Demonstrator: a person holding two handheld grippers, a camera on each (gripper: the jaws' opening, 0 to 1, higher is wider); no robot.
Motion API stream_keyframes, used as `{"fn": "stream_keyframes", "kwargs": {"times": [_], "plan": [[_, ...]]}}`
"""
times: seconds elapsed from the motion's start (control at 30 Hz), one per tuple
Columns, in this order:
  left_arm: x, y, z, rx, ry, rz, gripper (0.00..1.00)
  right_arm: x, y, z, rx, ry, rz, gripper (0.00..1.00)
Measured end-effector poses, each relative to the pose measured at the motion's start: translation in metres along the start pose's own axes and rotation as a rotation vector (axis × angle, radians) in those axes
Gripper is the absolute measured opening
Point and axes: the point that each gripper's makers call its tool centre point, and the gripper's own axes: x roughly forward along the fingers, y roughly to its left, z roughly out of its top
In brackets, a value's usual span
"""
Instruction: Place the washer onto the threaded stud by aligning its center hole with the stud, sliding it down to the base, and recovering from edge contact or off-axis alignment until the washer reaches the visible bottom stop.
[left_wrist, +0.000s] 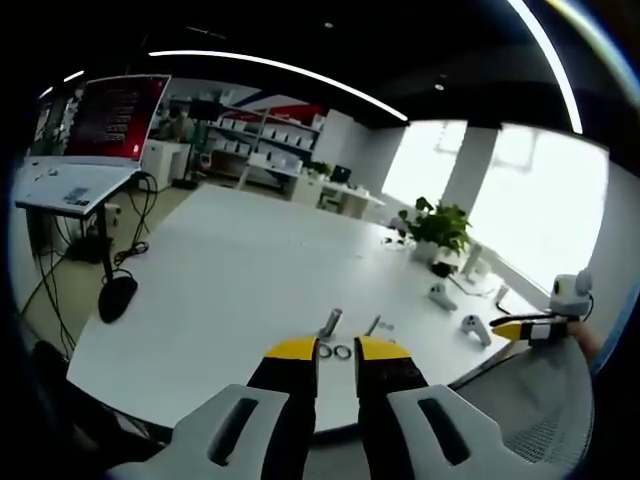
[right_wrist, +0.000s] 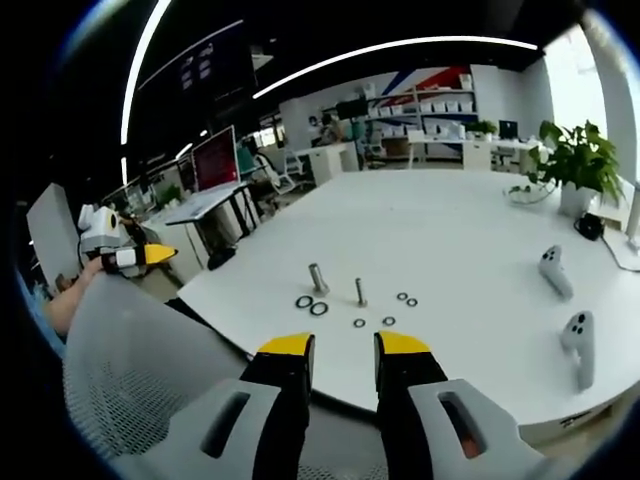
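On the white table, two washers are seen just beside the threaded stud, untouched. Left gripper and right gripper are held apart above the near edge, jaws parted, empty.

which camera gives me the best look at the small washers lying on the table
The right gripper view. The small washers lie scattered on the white table near the thin stud, each one separate and unobstructed. In the left gripper view, the small washers are tiny specks next to the left gripper, hard to count.
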Motion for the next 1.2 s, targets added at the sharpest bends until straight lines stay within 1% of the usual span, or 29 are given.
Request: {"fn": "stream_keyframes", "kwargs": {"times": [0.13, 0.2, 0.33, 0.53, 1.2], "plan": [[-0.0001, -0.0002, 0.0002, -0.001, -0.002, 0.000, 0.12, 0.0000, -0.0001, 0.0002, 0.002, -0.002, -0.001, 0.26], [-0.0005, -0.0005, 0.0016, -0.011, -0.012, -0.001, 0.13, -0.0001, -0.0001, -0.0007, 0.004, 0.003, -0.001, 0.26], [-0.0002, -0.0004, 0.0001, -0.004, -0.003, 0.002, 0.13, -0.0001, 0.0007, -0.0017, 0.004, 0.009, 0.004, 0.26], [-0.0002, 0.0006, 0.0016, -0.013, -0.015, 0.004, 0.13, -0.0003, 0.0016, -0.0001, 0.001, -0.001, 0.012, 0.26], [0.0006, 0.0016, -0.0006, -0.001, -0.002, 0.002, 0.13, -0.0006, 0.0011, 0.0006, 0.011, -0.008, 0.010, 0.26]]}}
